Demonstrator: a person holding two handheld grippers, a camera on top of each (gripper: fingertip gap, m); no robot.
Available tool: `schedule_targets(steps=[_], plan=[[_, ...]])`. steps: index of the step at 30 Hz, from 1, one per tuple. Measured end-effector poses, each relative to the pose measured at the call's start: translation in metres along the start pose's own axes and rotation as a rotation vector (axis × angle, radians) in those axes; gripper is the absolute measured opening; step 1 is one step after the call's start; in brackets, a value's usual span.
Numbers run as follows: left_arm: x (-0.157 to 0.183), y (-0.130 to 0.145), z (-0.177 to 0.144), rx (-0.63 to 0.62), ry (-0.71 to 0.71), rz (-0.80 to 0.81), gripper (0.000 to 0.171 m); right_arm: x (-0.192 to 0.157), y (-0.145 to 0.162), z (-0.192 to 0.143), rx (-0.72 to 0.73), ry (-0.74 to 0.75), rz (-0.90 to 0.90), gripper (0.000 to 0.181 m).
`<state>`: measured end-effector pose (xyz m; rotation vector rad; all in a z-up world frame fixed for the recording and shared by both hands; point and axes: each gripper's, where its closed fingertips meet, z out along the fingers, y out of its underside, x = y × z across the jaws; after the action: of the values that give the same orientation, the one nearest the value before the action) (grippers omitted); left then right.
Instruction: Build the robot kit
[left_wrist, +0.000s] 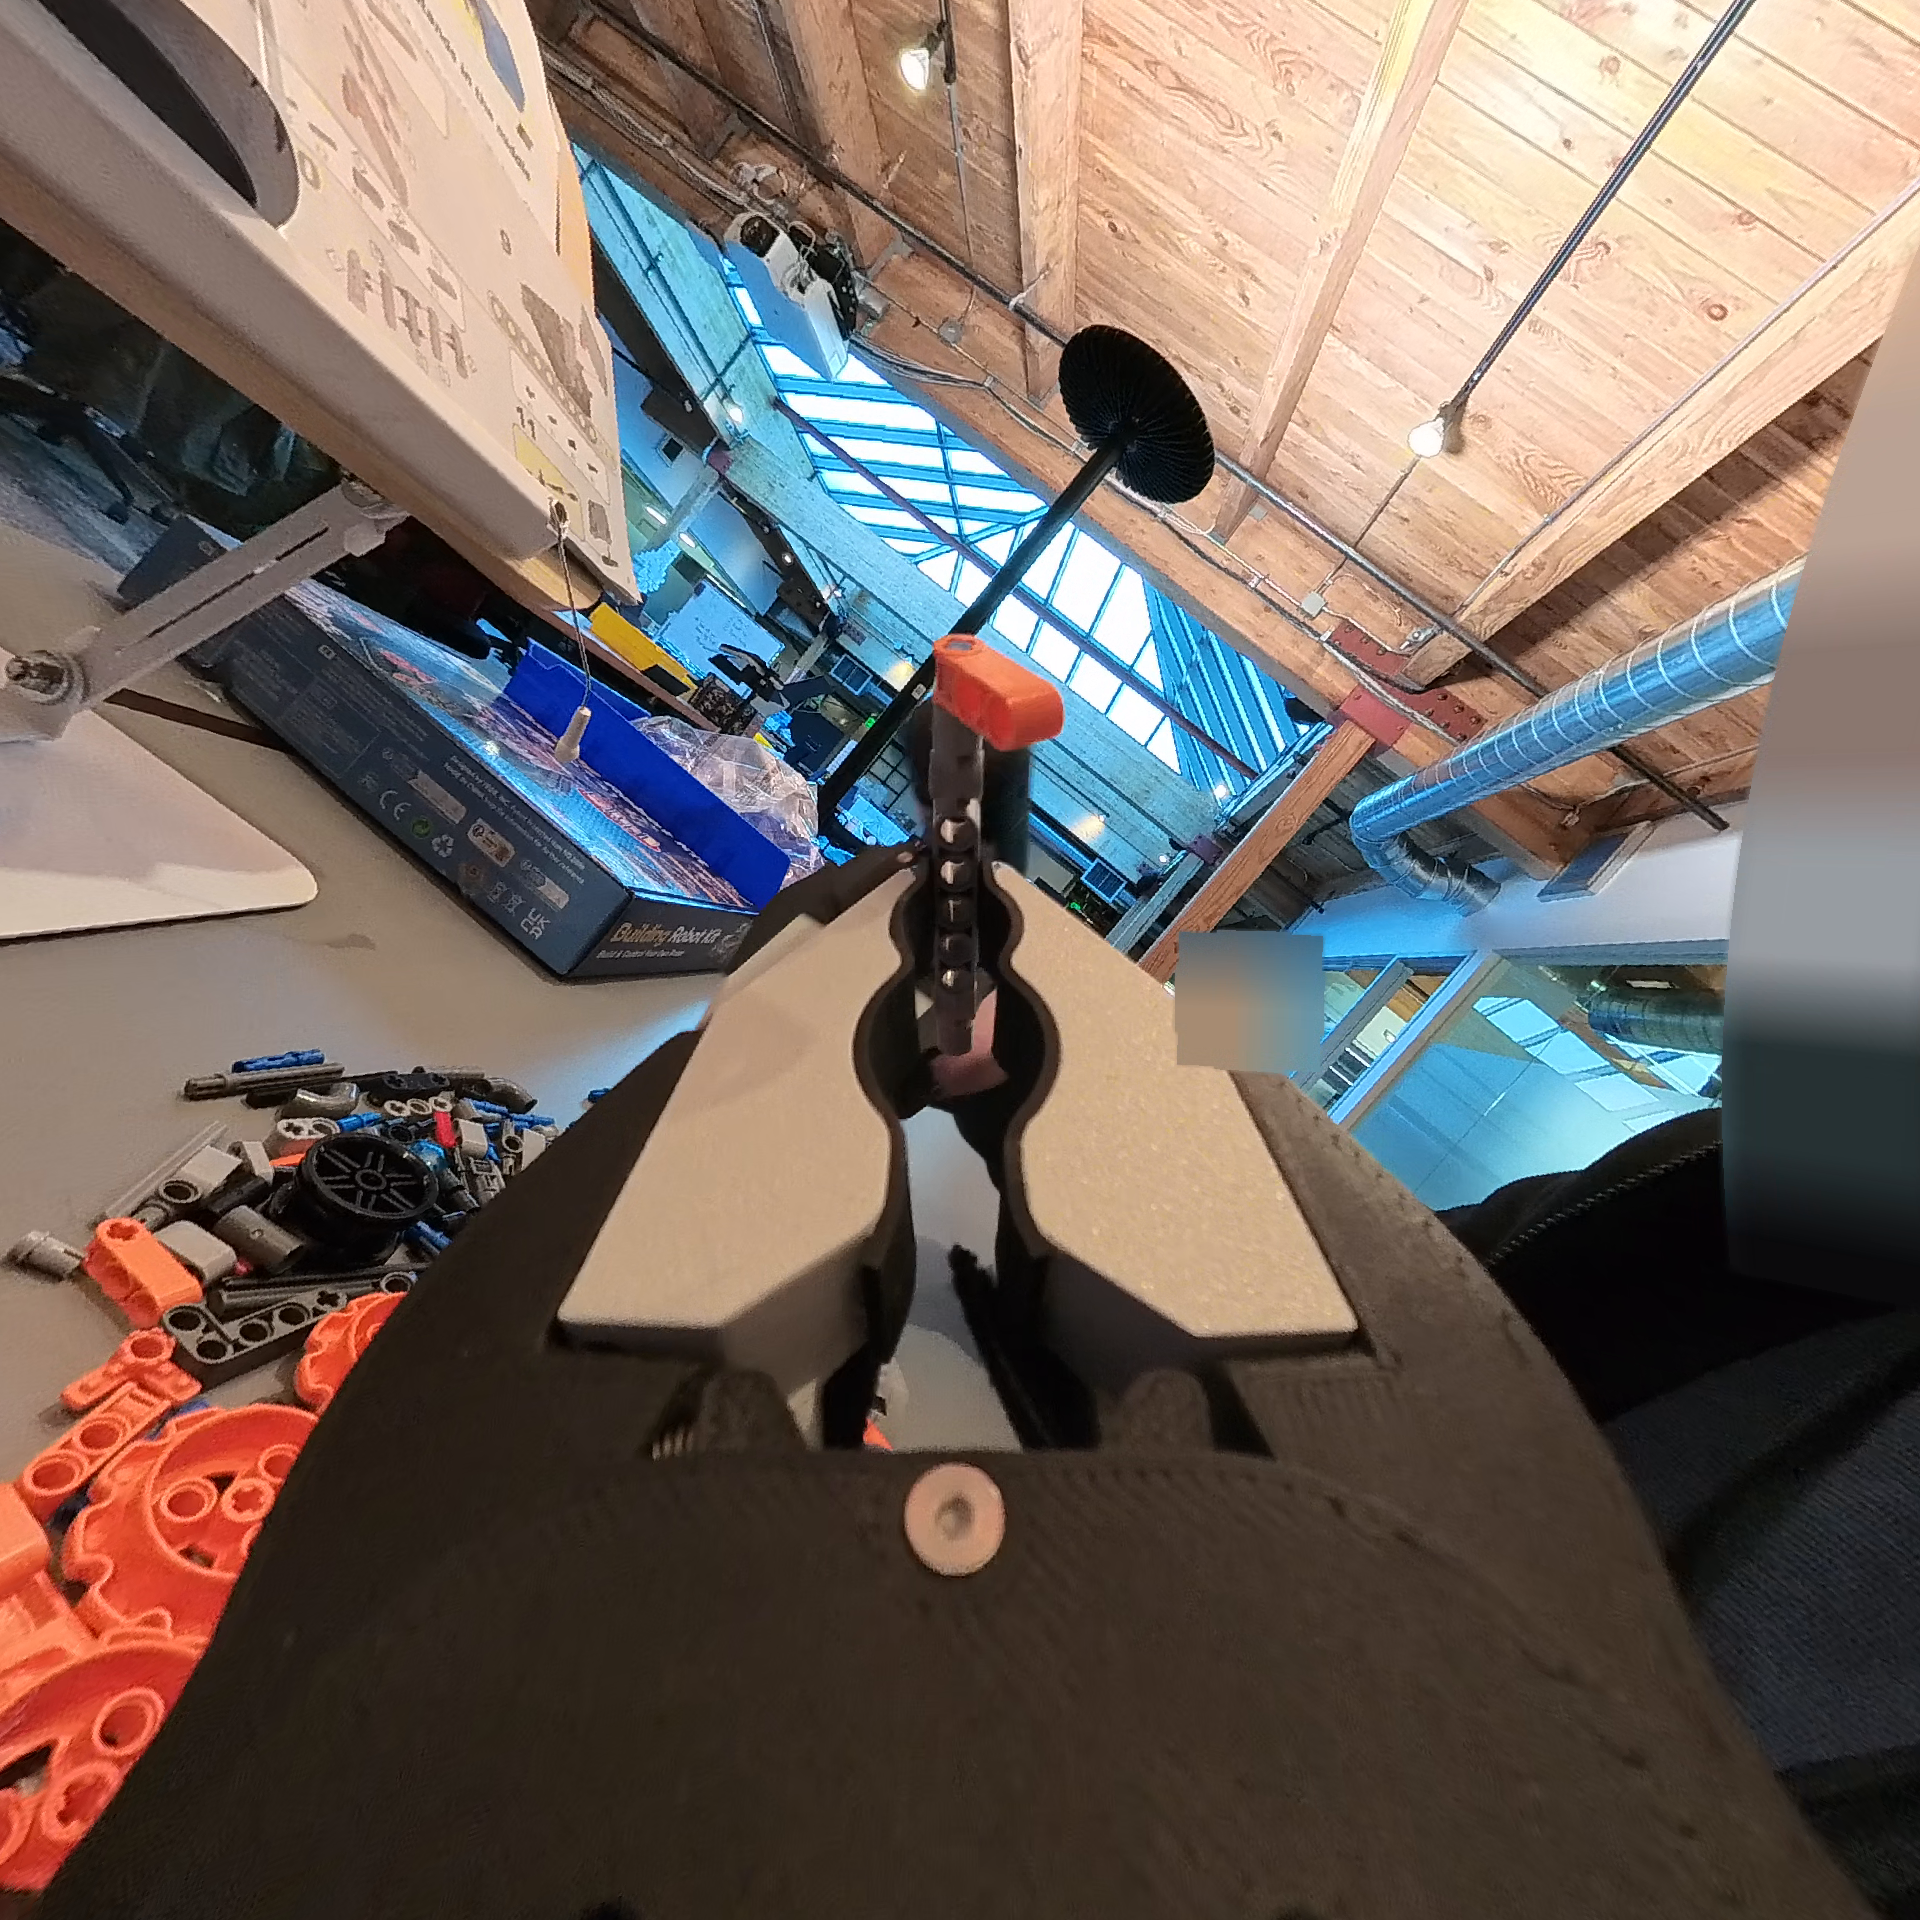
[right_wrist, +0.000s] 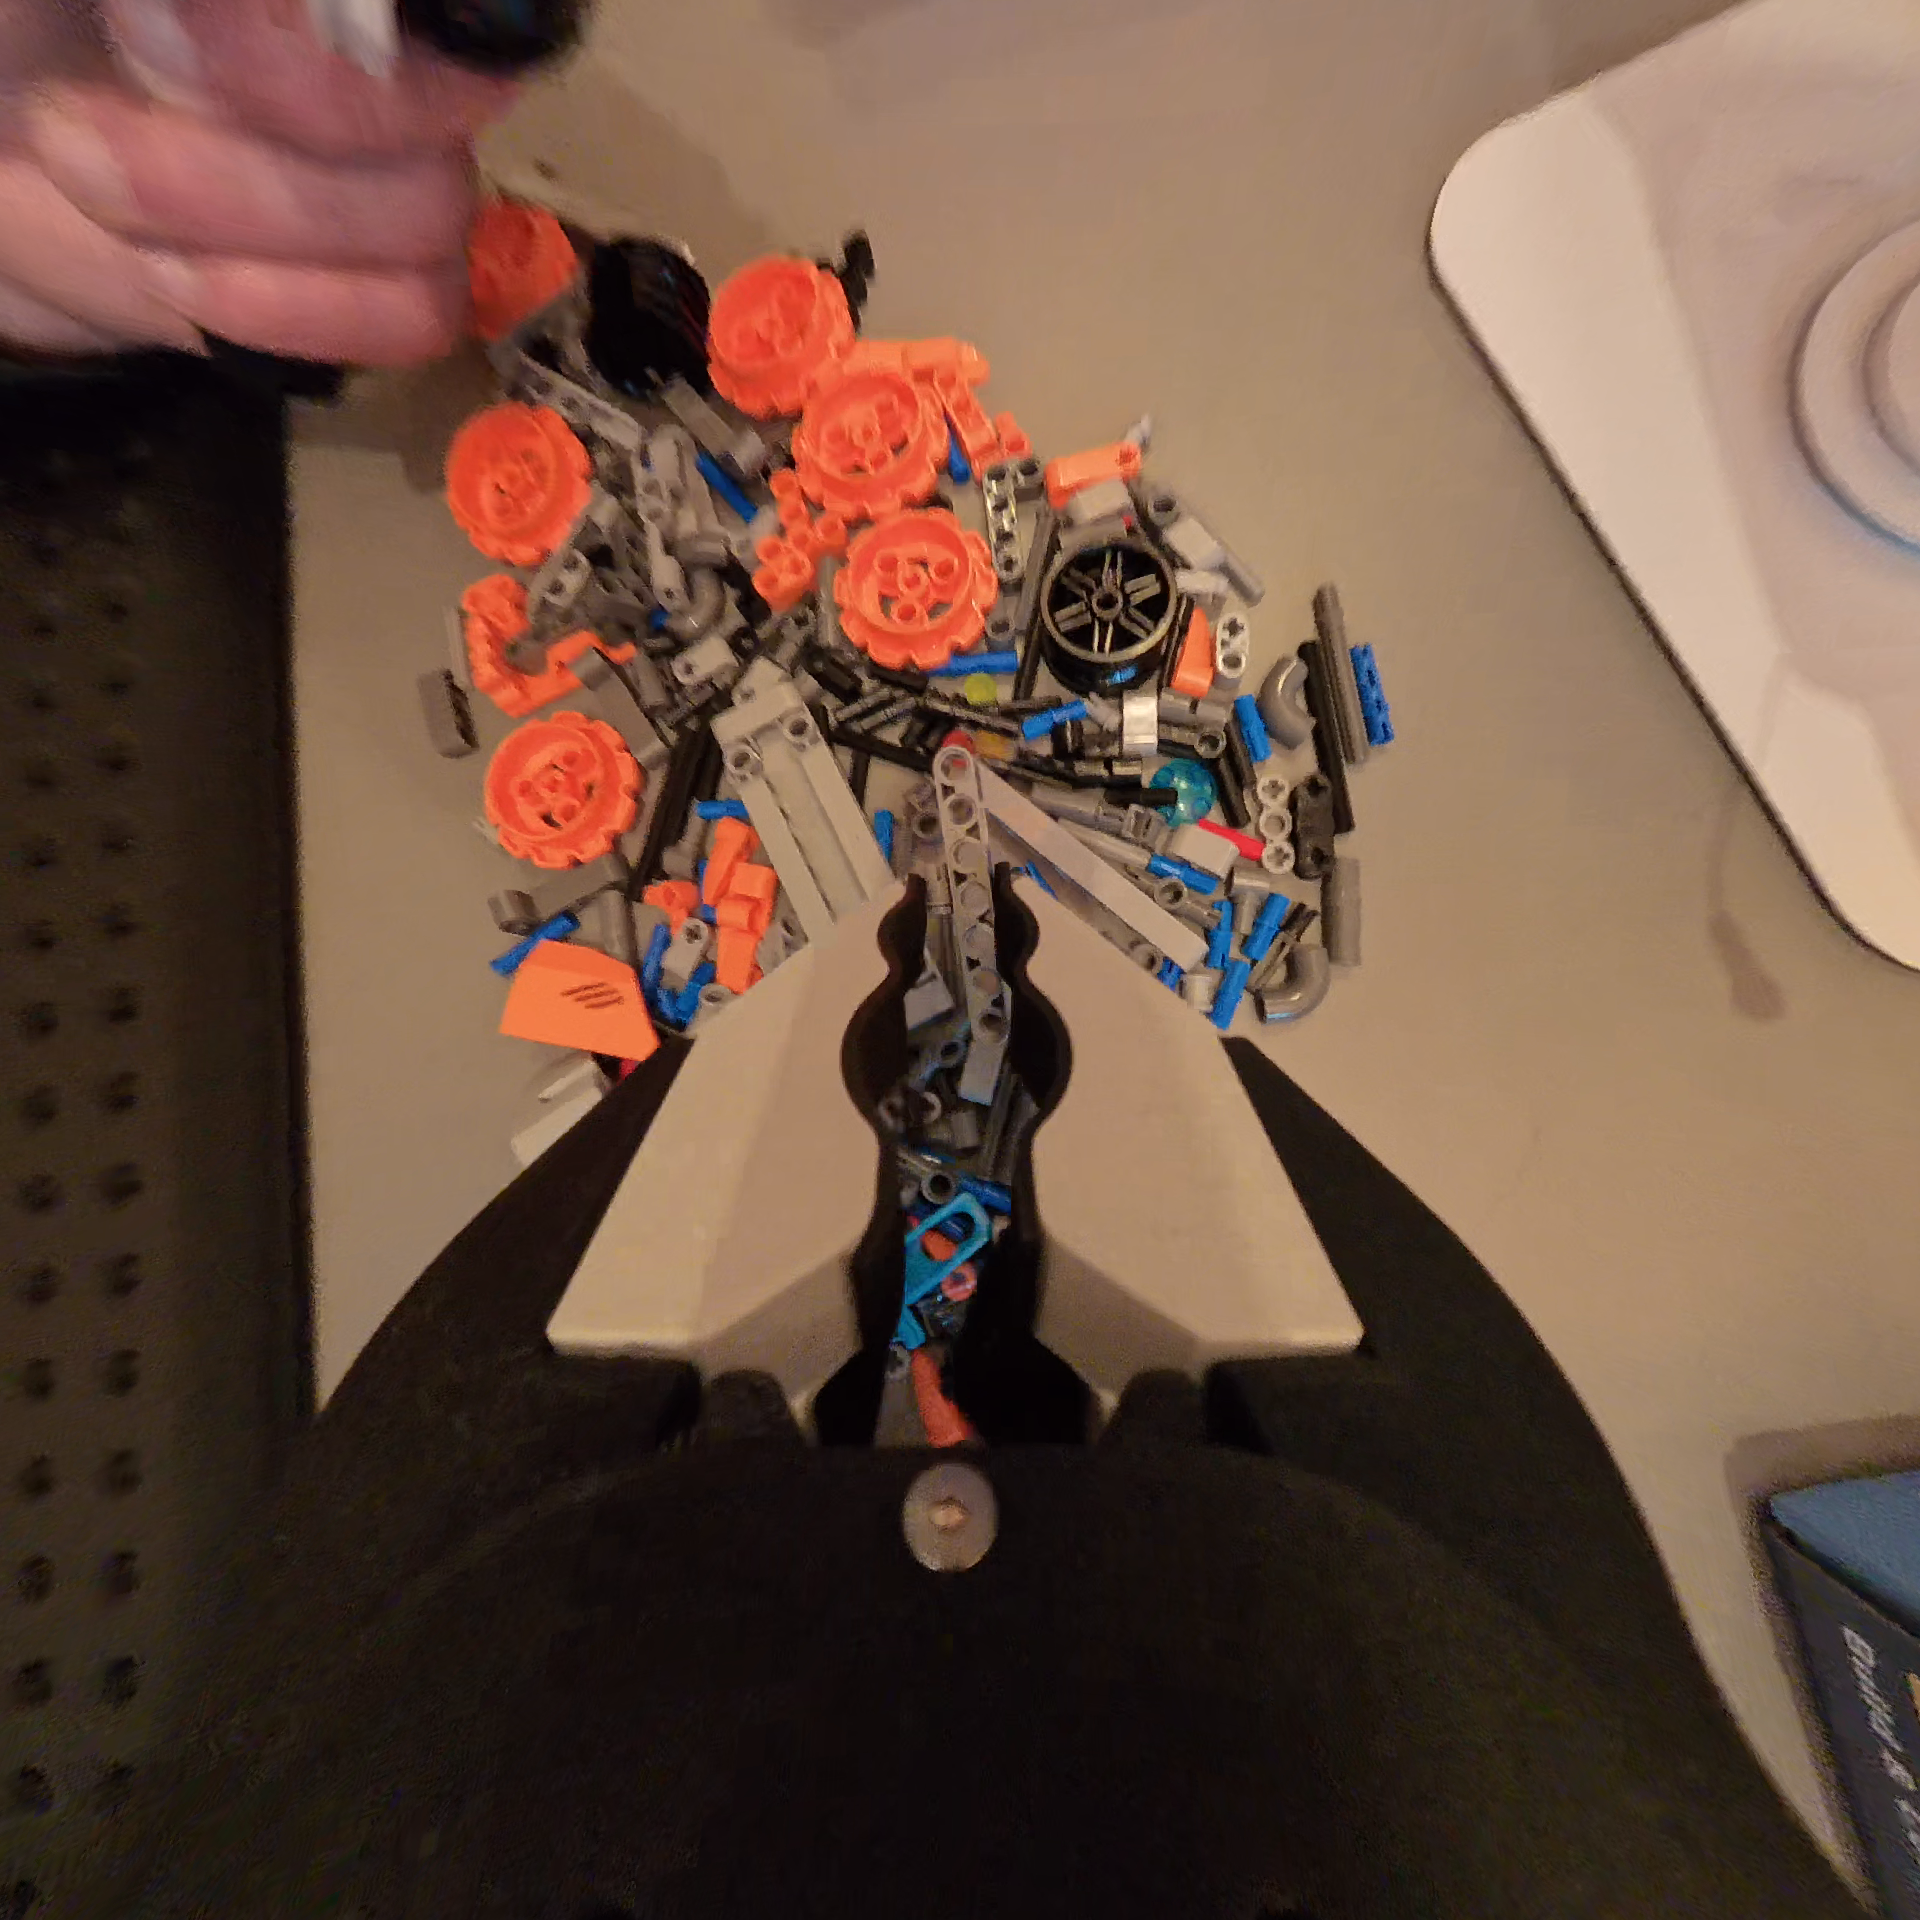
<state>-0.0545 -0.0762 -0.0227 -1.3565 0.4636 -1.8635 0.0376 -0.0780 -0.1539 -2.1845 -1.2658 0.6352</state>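
Note:
My left gripper (left_wrist: 954, 868) is shut on a dark grey perforated beam (left_wrist: 954, 831) with an orange connector (left_wrist: 992, 691) on its top end, and holds it tilted up toward the ceiling, above the table. My right gripper (right_wrist: 954, 883) points straight down at a pile of building parts (right_wrist: 883, 675) and is shut on a light grey perforated beam (right_wrist: 966, 883) that sticks out beyond the fingertips over the pile. The pile holds orange gear wheels (right_wrist: 914, 587), a black wheel (right_wrist: 1112, 613), grey beams and blue pins. It also shows in the left wrist view (left_wrist: 208, 1299).
A person's hand (right_wrist: 208, 208) hovers blurred at the pile's upper left. A white stand base (right_wrist: 1662, 416) lies at the right, and it also shows in the left wrist view (left_wrist: 114, 831). A blue kit box (left_wrist: 488, 790) lies behind. A dark perforated mat (right_wrist: 125, 935) borders the left. My hands' fingertips stand some 15 centimeters from each other.

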Motion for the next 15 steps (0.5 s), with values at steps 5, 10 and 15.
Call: schedule_targets(steps=[5, 10, 15], plan=[[-0.001, 0.003, 0.002, -0.012, -0.002, 0.002, 0.004, -0.014, -0.028, -0.030, 0.197, -0.039, 0.043, 0.012], [-0.002, 0.009, 0.005, -0.038, -0.006, -0.001, 0.004, -0.030, -0.046, -0.053, 0.339, -0.061, 0.061, 0.012], [0.000, 0.018, 0.011, -0.077, 0.000, 0.010, 0.005, -0.045, -0.068, -0.077, 0.511, -0.108, 0.096, 0.011]])
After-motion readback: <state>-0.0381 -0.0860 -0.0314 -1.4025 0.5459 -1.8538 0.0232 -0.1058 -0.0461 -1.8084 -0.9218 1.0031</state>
